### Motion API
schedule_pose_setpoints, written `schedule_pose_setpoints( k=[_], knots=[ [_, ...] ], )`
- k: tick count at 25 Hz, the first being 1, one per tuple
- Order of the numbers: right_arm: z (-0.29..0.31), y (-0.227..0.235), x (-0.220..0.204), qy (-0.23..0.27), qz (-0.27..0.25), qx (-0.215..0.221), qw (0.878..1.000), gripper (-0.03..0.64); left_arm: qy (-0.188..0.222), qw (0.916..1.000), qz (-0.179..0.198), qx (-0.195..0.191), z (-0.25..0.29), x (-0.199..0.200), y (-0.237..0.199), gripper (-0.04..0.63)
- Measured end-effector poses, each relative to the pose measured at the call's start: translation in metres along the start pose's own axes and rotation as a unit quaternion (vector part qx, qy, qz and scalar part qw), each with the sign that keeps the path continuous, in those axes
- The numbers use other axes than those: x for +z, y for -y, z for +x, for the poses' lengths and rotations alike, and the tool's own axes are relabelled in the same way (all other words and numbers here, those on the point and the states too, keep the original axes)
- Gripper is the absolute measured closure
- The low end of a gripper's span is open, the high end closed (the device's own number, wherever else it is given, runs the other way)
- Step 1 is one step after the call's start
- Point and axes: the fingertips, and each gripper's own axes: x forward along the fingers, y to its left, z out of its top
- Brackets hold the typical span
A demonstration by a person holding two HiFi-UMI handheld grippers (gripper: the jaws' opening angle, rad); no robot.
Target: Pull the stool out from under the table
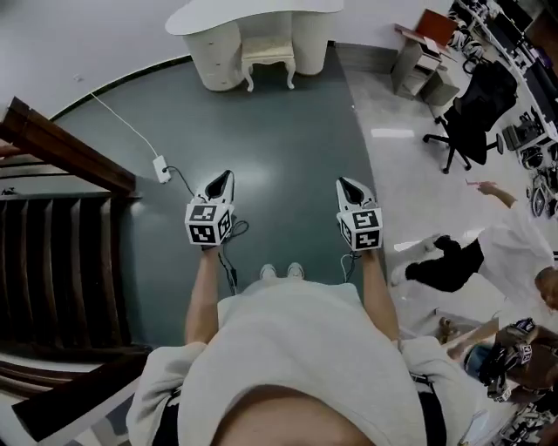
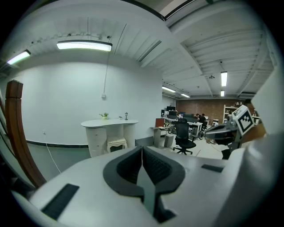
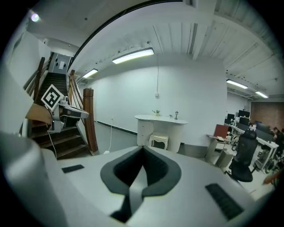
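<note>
A small cream stool (image 1: 268, 54) stands tucked under a white curved table (image 1: 253, 13) against the far wall, several steps ahead of me. The stool (image 2: 117, 143) and the table (image 2: 109, 123) also show in the left gripper view. In the right gripper view the stool (image 3: 159, 141) sits below the table (image 3: 160, 119). My left gripper (image 1: 227, 177) and right gripper (image 1: 342, 184) are held side by side at waist height, both shut and empty, pointing at the table. The closed left gripper (image 2: 142, 148) and right gripper (image 3: 143, 148) are far from the stool.
A dark wooden staircase (image 1: 52, 218) rises on the left. A white power strip (image 1: 162, 169) with its cable lies on the green floor. On the right are a black office chair (image 1: 475, 109), low cabinets (image 1: 418, 61) and a crouching person (image 1: 523, 253).
</note>
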Motion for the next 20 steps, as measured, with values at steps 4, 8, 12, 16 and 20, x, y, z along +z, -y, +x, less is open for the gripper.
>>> schedule_pose_setpoints(
  k=[4, 8, 12, 16, 20],
  knots=[
    [0.0, 0.003, 0.005, 0.032, 0.032, 0.033, 0.998, 0.481, 0.006, 0.9995, -0.009, -0.029, 0.009, 0.0, 0.016, 0.546],
    [0.002, 0.007, 0.008, 0.05, 0.036, 0.048, 0.997, 0.262, 0.01, 0.9989, -0.01, -0.045, 0.016, -0.001, 0.027, 0.33],
    [0.008, 0.019, -0.003, 0.043, 0.03, 0.039, 0.998, 0.268, 0.008, 0.9991, -0.007, -0.042, 0.026, -0.005, 0.037, 0.33],
    [0.027, 0.027, -0.005, 0.031, 0.032, 0.04, 0.998, 0.278, -0.003, 0.9991, -0.01, -0.041, 0.042, -0.007, 0.029, 0.33],
    [0.06, 0.036, 0.0, 0.026, 0.025, 0.041, 0.998, 0.285, -0.003, 0.9992, -0.012, -0.038, 0.07, -0.004, 0.01, 0.33]
  ],
)
